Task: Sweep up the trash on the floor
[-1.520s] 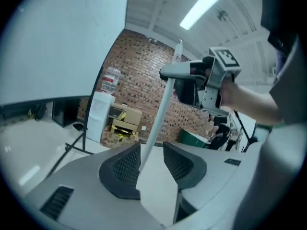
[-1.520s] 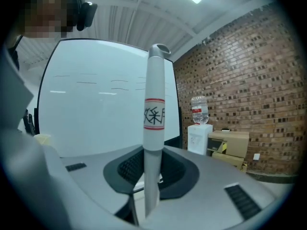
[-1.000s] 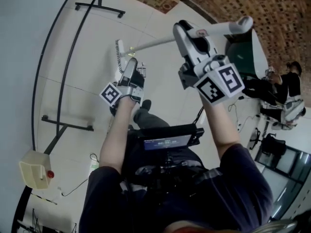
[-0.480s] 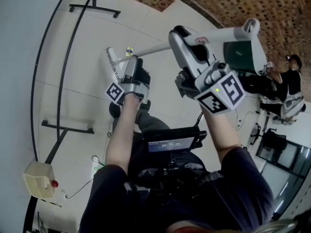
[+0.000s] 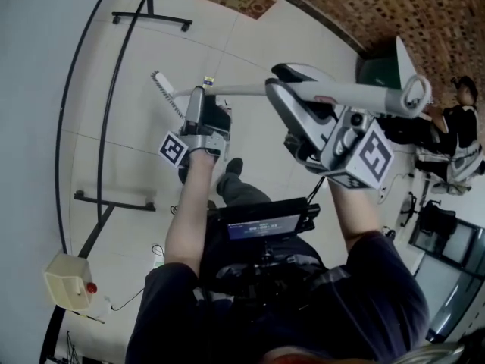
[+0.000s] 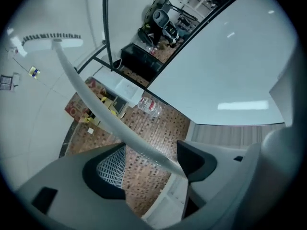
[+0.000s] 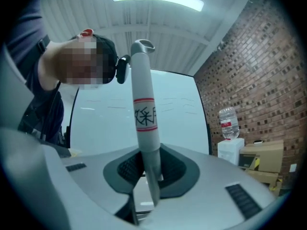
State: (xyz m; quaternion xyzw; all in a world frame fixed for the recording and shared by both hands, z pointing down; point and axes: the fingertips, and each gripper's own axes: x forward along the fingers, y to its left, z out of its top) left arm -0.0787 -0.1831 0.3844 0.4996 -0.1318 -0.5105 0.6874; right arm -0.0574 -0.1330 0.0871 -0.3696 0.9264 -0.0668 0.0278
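Trash (image 5: 210,80): one small yellowish scrap lies on the pale floor (image 5: 250,36), unswept, near the brush head (image 5: 164,91) of the broom (image 5: 242,89) and, in the head view, just beside the shaft. No other litter can be made out.

Broom: the long pale shaft runs from the brush head at far left to its ringed top end at right. Against the earlier head views it now lies flatter, the top end lower and further right, and the brush head has swung left and tilted. Whether the bristles touch the floor cannot be told.

Left gripper (image 6: 151,164): its fingers (image 6: 108,174) have just been opening and now stand wide apart. The shaft passes between them, close against one pad but not pinched. This hand no longer grips.

Right gripper (image 7: 146,171): fingers closed firmly on the shaft just below the red-banded label, so this gripper alone holds the broom.

Assessment: the lower hand appears to be re-seating its hold before a stroke, and sweeping of the scrap is still to be done
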